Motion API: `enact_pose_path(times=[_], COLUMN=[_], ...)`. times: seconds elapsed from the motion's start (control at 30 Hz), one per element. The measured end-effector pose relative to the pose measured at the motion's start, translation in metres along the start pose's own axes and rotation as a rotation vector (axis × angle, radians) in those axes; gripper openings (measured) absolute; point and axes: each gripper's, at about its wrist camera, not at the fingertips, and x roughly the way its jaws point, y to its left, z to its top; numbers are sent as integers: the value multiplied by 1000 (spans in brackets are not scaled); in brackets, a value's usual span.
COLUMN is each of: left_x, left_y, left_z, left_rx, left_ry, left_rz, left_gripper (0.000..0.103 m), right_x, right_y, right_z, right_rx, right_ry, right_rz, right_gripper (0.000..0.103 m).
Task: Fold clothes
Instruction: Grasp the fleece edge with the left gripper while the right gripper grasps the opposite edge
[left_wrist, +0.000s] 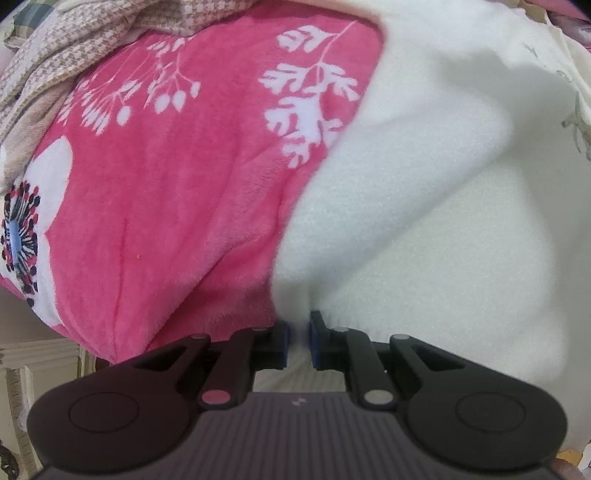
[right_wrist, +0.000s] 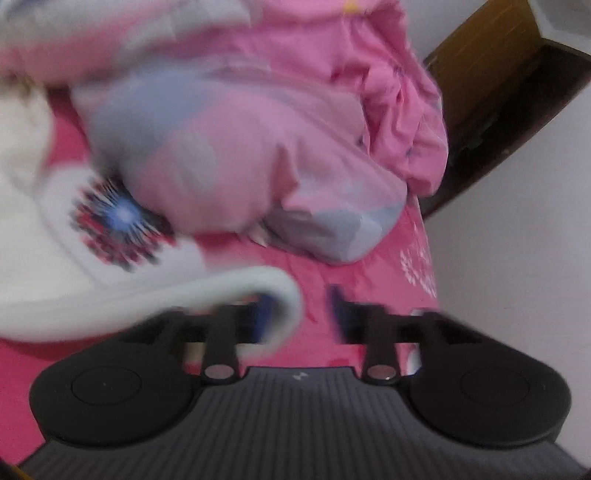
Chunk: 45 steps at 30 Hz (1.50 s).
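White fleece garment (left_wrist: 424, 192); hot-pink blanket (left_wrist: 177, 206) with white leaf prints; beige houndstooth cloth (left_wrist: 85, 40).

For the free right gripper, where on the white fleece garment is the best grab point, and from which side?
Judging by the right wrist view, take the white fleece garment at its curled edge, which arches off the pink blanket just ahead of the open right gripper. Come straight forward, low, one finger under the raised lip. The left gripper already pinches it.

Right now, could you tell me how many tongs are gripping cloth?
1: the left tongs pinch the white garment at its edge. The right tongs are open, a white hem draped over one finger.
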Motion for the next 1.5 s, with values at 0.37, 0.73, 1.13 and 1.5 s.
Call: enact_pose_path(times=[0.37, 0.73, 1.13, 1.5], left_x=[-7, -13, -20, -27], left_y=[6, 15, 38, 47], left_z=[-5, -10, -20, -45], left_rx=[80, 172, 150, 96], left_ry=[12, 30, 34, -1], left_rz=[-73, -175, -276, -316], left_gripper=[13, 13, 15, 15], right_x=[-105, -135, -158, -193], right_y=[-8, 120, 224, 263], right_z=[-54, -172, -246, -247], right_rx=[258, 1012, 1315, 1250], right_ry=[105, 317, 513, 633], right_rz=[241, 989, 1130, 1117], right_gripper=[55, 55, 29, 7])
